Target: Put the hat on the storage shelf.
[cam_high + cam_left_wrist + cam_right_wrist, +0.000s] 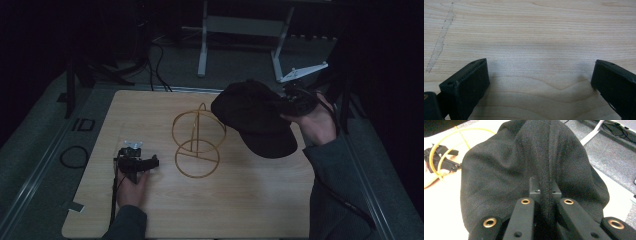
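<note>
A black cap [255,117] is held pinched in the right tool [545,195]; the left tool [539,82] is spread wide, empty, over the counter [536,32].

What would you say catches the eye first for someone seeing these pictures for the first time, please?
The black cap, held up over the right side of the wooden table, stands out first; the right gripper has its fingers pinched on a fold of it. Next comes the yellow wire stand at the table's middle. The left gripper rests open on bare wood at the left.
</note>
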The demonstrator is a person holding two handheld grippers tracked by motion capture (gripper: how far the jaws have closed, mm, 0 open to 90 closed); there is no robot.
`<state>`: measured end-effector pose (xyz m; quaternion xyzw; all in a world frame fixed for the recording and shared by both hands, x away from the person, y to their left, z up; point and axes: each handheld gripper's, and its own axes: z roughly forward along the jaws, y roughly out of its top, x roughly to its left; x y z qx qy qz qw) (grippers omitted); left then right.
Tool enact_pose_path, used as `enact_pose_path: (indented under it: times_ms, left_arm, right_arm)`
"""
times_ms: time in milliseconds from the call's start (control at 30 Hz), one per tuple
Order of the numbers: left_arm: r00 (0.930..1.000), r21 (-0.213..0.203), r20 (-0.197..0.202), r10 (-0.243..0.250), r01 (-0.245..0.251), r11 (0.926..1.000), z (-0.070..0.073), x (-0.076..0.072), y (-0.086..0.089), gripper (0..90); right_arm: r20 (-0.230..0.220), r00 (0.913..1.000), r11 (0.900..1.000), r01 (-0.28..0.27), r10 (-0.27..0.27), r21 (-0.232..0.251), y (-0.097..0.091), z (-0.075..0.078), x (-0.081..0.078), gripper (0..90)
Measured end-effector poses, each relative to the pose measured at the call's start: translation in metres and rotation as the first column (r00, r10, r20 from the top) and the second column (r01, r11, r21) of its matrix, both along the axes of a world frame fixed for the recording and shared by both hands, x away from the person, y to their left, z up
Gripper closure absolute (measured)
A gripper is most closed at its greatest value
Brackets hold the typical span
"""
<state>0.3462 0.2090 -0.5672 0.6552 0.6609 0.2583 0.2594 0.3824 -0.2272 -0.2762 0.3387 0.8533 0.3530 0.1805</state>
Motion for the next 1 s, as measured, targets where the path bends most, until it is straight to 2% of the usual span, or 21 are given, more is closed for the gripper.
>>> enact_pose_path:
  times_ms: [467, 700, 1000]
  left_arm:
    - [1.0000, 0.000, 0.001, 0.001, -0.001, 1.0000, 0.000, 0.000, 0.000, 1.2]
    - [1.0000, 0.000, 0.000, 0.000, 0.000, 1.0000, 0.000, 0.000, 0.000, 1.2]
    - [1.0000, 0.000, 0.000, 0.000, 0.000, 1.0000, 0.000, 0.000, 0.000, 1.2]
  right_arm:
    - [0.020, 0.9994, 0.9993, -0.030, 0.029, 0.024, 0.012, 0.008, 0.000, 87.0]
    - [0.026, 0.9989, 0.9990, -0.040, 0.039, 0.022, 0.019, 0.011, 0.000, 86.9]
    - [0.057, 0.9980, 0.9979, -0.033, 0.029, 0.057, 0.021, 0.020, -0.002, 87.0]
